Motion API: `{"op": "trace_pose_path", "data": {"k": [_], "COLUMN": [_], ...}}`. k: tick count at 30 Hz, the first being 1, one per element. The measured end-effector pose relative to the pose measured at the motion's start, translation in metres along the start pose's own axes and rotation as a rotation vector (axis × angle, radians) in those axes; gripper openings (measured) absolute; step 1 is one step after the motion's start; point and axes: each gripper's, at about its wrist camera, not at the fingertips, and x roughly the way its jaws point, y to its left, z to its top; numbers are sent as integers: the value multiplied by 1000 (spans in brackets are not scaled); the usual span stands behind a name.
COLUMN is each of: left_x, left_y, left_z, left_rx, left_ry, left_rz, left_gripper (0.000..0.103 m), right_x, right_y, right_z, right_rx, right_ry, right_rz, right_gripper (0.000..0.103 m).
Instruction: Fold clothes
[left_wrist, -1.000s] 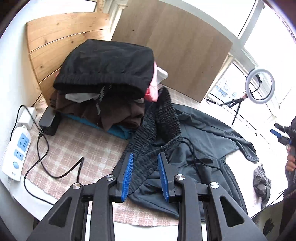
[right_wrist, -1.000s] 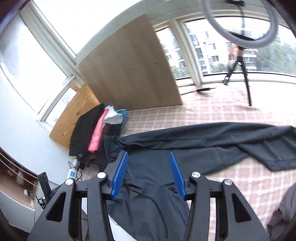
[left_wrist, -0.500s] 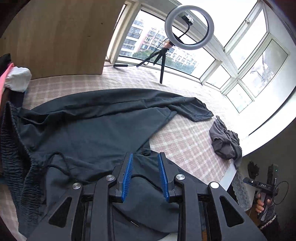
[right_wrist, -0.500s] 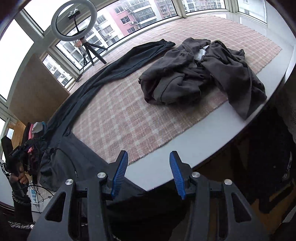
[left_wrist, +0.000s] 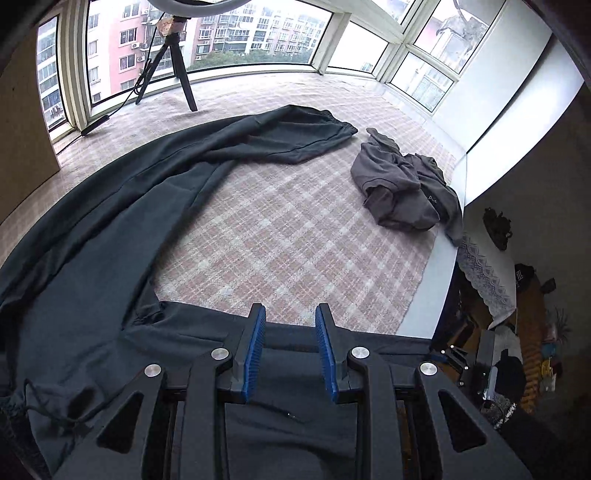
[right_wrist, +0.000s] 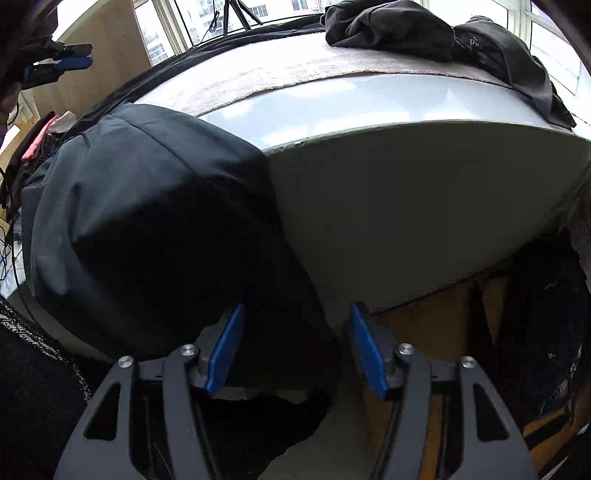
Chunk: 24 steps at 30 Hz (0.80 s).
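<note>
Dark trousers (left_wrist: 110, 229) lie spread on the checked cloth (left_wrist: 295, 243); one leg runs back toward the window and ends in a cuff (left_wrist: 332, 127). My left gripper (left_wrist: 290, 312) hovers over the near edge of the trousers, pads a little apart with nothing pinched. The other trouser leg (right_wrist: 166, 221) hangs over the table's front edge (right_wrist: 406, 129). My right gripper (right_wrist: 297, 308) sits low in front of that edge. Its jaws are opening; the hanging fabric lies behind the left pad and is not pressed. The left gripper (right_wrist: 88, 55) also shows at upper left.
A crumpled grey garment (left_wrist: 402, 188) lies at the cloth's right corner, also seen in the right wrist view (right_wrist: 388, 26). A ring-light tripod (left_wrist: 177, 62) stands by the windows. A stack of clothes (right_wrist: 40, 136) sits at the table's left end. Clutter fills the floor (left_wrist: 517, 350) to the right.
The left view swung from the clothes stack across the trousers to their right side. The right gripper dropped from above the table to below its front edge, and its jaws widened.
</note>
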Motion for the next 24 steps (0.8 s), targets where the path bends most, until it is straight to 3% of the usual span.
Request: {"op": "trace_pose_path", "data": {"k": [2,5,7,8,11,14,19,24], "left_x": [0,-1,-2,-2,-1,2,8,1], "left_y": [-5,-5,-1,2,9,18,37,63], "left_z": [2,4,4,4,1,-5,-17,-34], "left_rx": [11,13,-2,-11,-41,-68,-121,-224], "left_ry": [7,7,6,5,3,3,-5,-47], "left_rz": [18,43,51,53,50,36,4,-50], "left_gripper": [25,25,25,25,25,25,25,25], "right_x": [14,23,25,25,21,-12,-124,-222], "right_y": [-12,-21,-22,-22,-28,-36,-34,9], "right_z": [4,5,5,5,3,-3,23,120], "right_rx": [-2,4,-3,-3,44,120,140,-114], "right_ry": [10,17,21,25,32,-20,-222,-339], "right_rz": [58,231,299,321,316,259,82,-164], "right_gripper": [58,57,34,1,2,2,2,1]}}
